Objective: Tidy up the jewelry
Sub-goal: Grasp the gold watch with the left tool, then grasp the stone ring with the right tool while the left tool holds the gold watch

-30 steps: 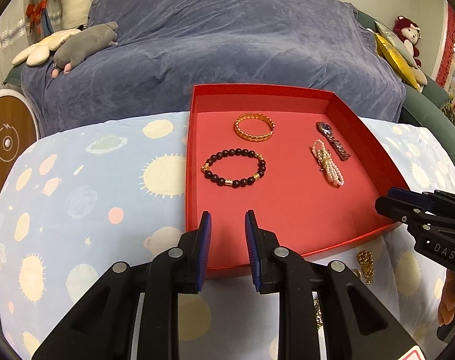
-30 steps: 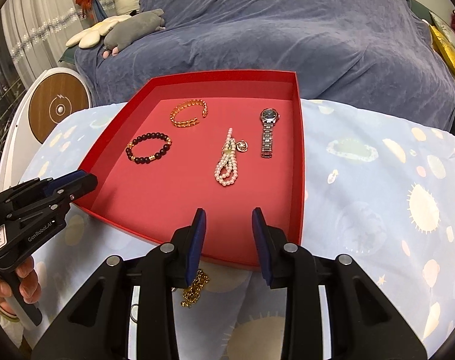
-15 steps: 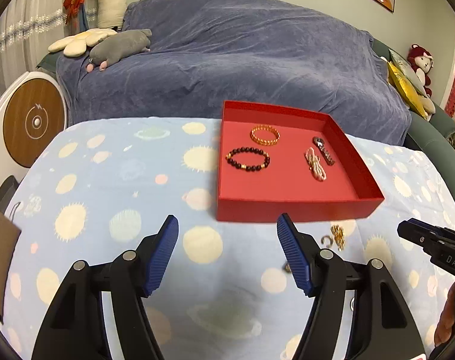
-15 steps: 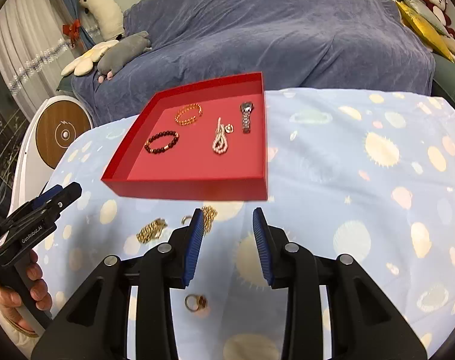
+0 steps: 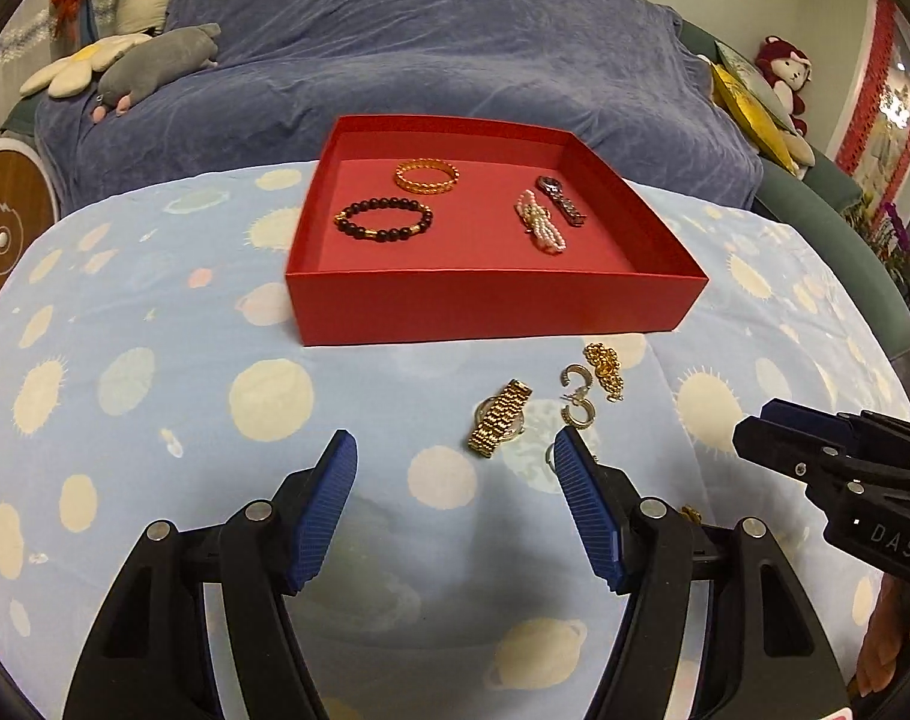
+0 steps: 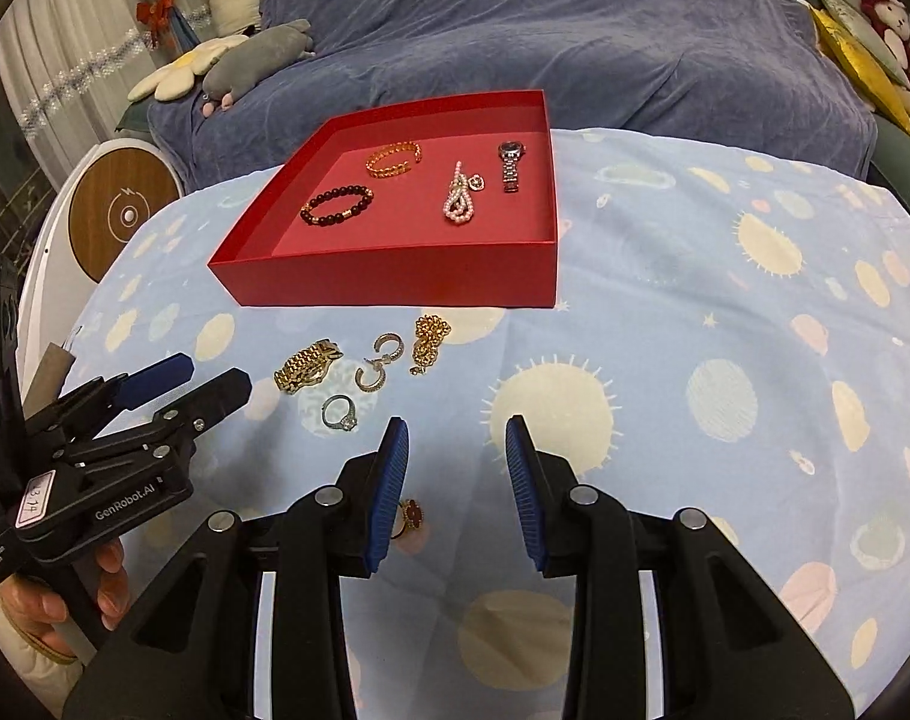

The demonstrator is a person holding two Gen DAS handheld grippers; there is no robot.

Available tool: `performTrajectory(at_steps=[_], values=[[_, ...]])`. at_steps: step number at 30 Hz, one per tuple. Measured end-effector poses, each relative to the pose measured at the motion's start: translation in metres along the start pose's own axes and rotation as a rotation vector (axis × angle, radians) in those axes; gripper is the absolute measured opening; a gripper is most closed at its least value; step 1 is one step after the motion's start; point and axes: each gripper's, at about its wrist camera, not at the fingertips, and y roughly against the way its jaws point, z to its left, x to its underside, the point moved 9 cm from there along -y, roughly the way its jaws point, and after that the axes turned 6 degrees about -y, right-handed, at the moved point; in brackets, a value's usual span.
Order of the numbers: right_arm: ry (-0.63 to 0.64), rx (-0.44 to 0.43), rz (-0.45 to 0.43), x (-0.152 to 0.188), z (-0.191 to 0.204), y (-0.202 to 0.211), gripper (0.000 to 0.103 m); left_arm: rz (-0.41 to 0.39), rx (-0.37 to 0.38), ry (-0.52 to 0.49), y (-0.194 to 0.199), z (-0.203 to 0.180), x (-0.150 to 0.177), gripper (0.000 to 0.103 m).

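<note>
- The red tray (image 6: pixel 395 276) sits on the blue tablecloth with suns and planets (image 6: pixel 725 312), at 12 o'clock from both grippers.
- Four pieces lie inside it: a gold bangle (image 6: pixel 394 158), a dark bead bracelet (image 6: pixel 337 204), a pearl strand (image 6: pixel 458 204) and a silver watch (image 6: pixel 510 166).
- More pieces wait on the cloth, just in front of the tray.
- These are a gold link watch (image 6: pixel 307 365), two hoop earrings (image 6: pixel 380 362), a gold chain (image 6: pixel 428 341), a silver ring with a stone (image 6: pixel 340 413) and a ring with a red flower (image 6: pixel 408 515).
- The left gripper (image 5: pixel 455 516) has its jaws wide apart and holds nothing.
- In its view the gold link watch sits near 1 o'clock.
- The right gripper (image 6: pixel 457 483) is parted too, a bit less, and it is empty.
- The red flower ring lies close by its left finger (image 6: pixel 386 489).
- The small pieces lie close together, so a grab for one could bump another or pinch two at once.
- The rings are thin and flat on soft cloth, so the jaws may catch the cloth or let a ring slip.
- The chain may dangle and snag on the tray wall.
- The two grippers are near each other and could knock together over the pile.
</note>
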Motion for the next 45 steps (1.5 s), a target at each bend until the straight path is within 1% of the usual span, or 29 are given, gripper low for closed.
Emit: performTrajectory(at_steps=[6,9,11,12,14,15,16,17,20,26,30,37,45], values=[[0.000,0.009,0.010,-0.001,-0.001,-0.005,0.033,0.006,-0.002,-0.073,-0.023,-0.017,-0.004,0.065],[0.002,0.010,0.021,0.001,0.000,-0.009,0.034,0.012,-0.003,-0.075,-0.031,-0.016,-0.005,0.056],[0.000,0.011,0.028,0.001,0.000,-0.012,0.034,0.022,0.006,-0.067,-0.035,-0.015,-0.004,0.045],[-0.002,0.009,0.031,0.001,-0.001,-0.013,0.034,0.025,0.013,-0.061,-0.037,-0.014,-0.004,0.042],[-0.009,0.002,0.039,0.001,-0.001,-0.016,0.034,0.030,0.028,-0.054,-0.039,-0.015,-0.003,0.028],[-0.012,-0.001,0.044,0.001,0.000,-0.017,0.034,0.031,0.028,-0.057,-0.040,-0.015,-0.003,0.023],[-0.015,-0.004,0.047,0.001,0.000,-0.018,0.034,0.031,0.026,-0.062,-0.040,-0.014,-0.003,0.015],[-0.017,-0.004,0.048,0.001,-0.001,-0.019,0.034,0.028,0.030,-0.063,-0.039,-0.015,-0.004,0.012],[-0.020,-0.002,0.049,0.000,-0.001,-0.020,0.034,0.029,0.051,-0.048,-0.035,-0.014,-0.005,0.009],[-0.019,-0.012,0.048,0.000,0.000,-0.019,0.034,0.008,0.090,0.012,-0.016,-0.007,-0.014,0.009],[-0.003,-0.023,0.054,0.001,0.005,-0.021,0.034,-0.017,0.100,0.035,0.003,0.001,-0.020,0.009],[0.061,-0.056,0.069,0.010,0.026,-0.023,0.034,-0.025,0.111,0.072,0.026,0.015,-0.015,0.009],[0.164,-0.107,0.076,0.018,0.060,-0.037,0.034,-0.026,0.114,0.097,0.033,0.022,-0.013,0.009]])
